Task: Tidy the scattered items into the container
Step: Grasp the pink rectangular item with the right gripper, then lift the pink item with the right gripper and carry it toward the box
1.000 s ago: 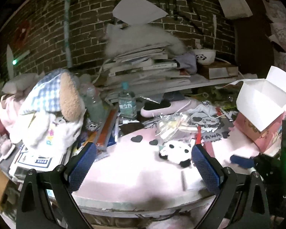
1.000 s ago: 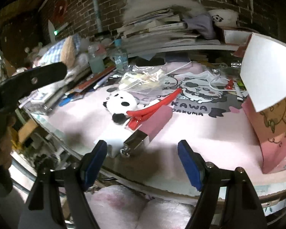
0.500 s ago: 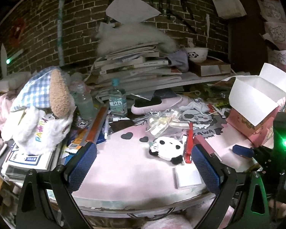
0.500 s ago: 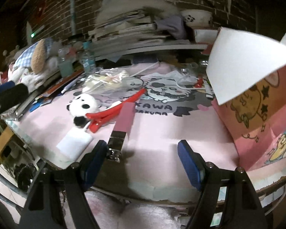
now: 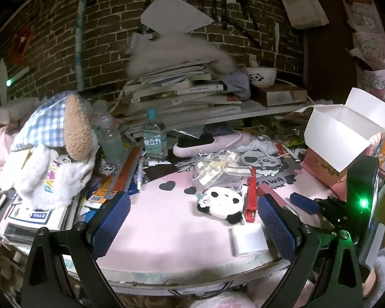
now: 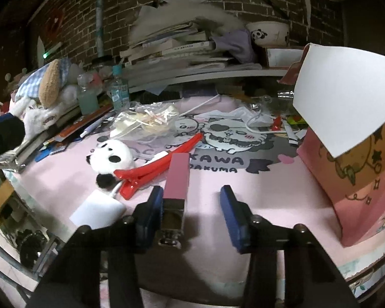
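Observation:
A pink bar with a metal end [image 6: 177, 177] lies on the pink mat between the jaws of my right gripper [image 6: 191, 200]. The jaws are closing: the left pad touches the bar and the right pad still stands apart from it. Beside the bar lie a red hair clip [image 6: 151, 173], a panda plush [image 6: 113, 157] and a white square pad [image 6: 97, 210]. The pink box with a white flap [image 6: 351, 169] stands open at the right. My left gripper [image 5: 192, 213] hangs open and empty over the table's front edge, with the panda plush [image 5: 222, 201] just beyond it.
A crinkled plastic bag [image 6: 146, 120], two bottles [image 5: 154, 138], a pink brush [image 5: 208, 141] and a stack of books [image 5: 177, 95] crowd the back. A large plush toy [image 5: 51, 154] sits on papers at the left. The table edge [image 5: 166, 272] runs close below the fingers.
The right gripper has swung and moved in over the pink bar, and its jaws have narrowed around it. The left gripper has stayed where it was, open.

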A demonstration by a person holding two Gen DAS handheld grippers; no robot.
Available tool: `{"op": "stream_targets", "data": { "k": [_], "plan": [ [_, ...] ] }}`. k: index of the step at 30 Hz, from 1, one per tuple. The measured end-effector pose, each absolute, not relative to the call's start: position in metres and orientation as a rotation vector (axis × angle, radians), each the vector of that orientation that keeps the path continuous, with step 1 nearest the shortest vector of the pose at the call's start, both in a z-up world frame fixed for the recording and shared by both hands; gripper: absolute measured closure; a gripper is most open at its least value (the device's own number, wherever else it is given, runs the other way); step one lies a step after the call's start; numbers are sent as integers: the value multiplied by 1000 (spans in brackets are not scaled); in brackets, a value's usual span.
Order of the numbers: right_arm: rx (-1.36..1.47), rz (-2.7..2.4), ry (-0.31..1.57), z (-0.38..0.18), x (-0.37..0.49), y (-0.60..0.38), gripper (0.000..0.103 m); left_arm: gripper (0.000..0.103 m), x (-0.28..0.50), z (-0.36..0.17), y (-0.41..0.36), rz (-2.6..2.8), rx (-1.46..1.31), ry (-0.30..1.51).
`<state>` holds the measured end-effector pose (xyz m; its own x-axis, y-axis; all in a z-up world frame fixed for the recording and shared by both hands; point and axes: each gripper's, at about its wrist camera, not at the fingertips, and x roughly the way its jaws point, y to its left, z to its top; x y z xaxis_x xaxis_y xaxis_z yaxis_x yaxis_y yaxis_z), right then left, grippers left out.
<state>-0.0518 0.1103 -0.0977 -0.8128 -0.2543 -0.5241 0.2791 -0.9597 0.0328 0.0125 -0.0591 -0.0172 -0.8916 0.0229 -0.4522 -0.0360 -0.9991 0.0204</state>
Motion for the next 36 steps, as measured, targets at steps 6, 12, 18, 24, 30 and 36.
{"op": "stream_targets", "data": {
  "k": [6, 12, 18, 24, 30, 36],
  "plan": [
    [742, -2759, 93, -100, -52, 110, 88, 4, 12, -17, -60, 3026, -725, 39],
    [728, -2755, 80, -100, -51, 113, 88, 4, 11, -19, -59, 3021, -719, 40],
    [671, -2778, 65, -94, -44, 116, 88, 4, 11, -19, -59, 3020, -721, 39],
    [568, -2777, 92, -76, -33, 110, 88, 4, 11, -18, -60, 3021, -715, 41],
    [511, -2706, 62, -44, -32, 105, 88, 4, 8, -22, -64, 3010, -729, -1],
    [502, -2647, -22, 11, -39, 127, 88, 4, 0, -30, -60, 2959, -781, -18]
  ]
}}
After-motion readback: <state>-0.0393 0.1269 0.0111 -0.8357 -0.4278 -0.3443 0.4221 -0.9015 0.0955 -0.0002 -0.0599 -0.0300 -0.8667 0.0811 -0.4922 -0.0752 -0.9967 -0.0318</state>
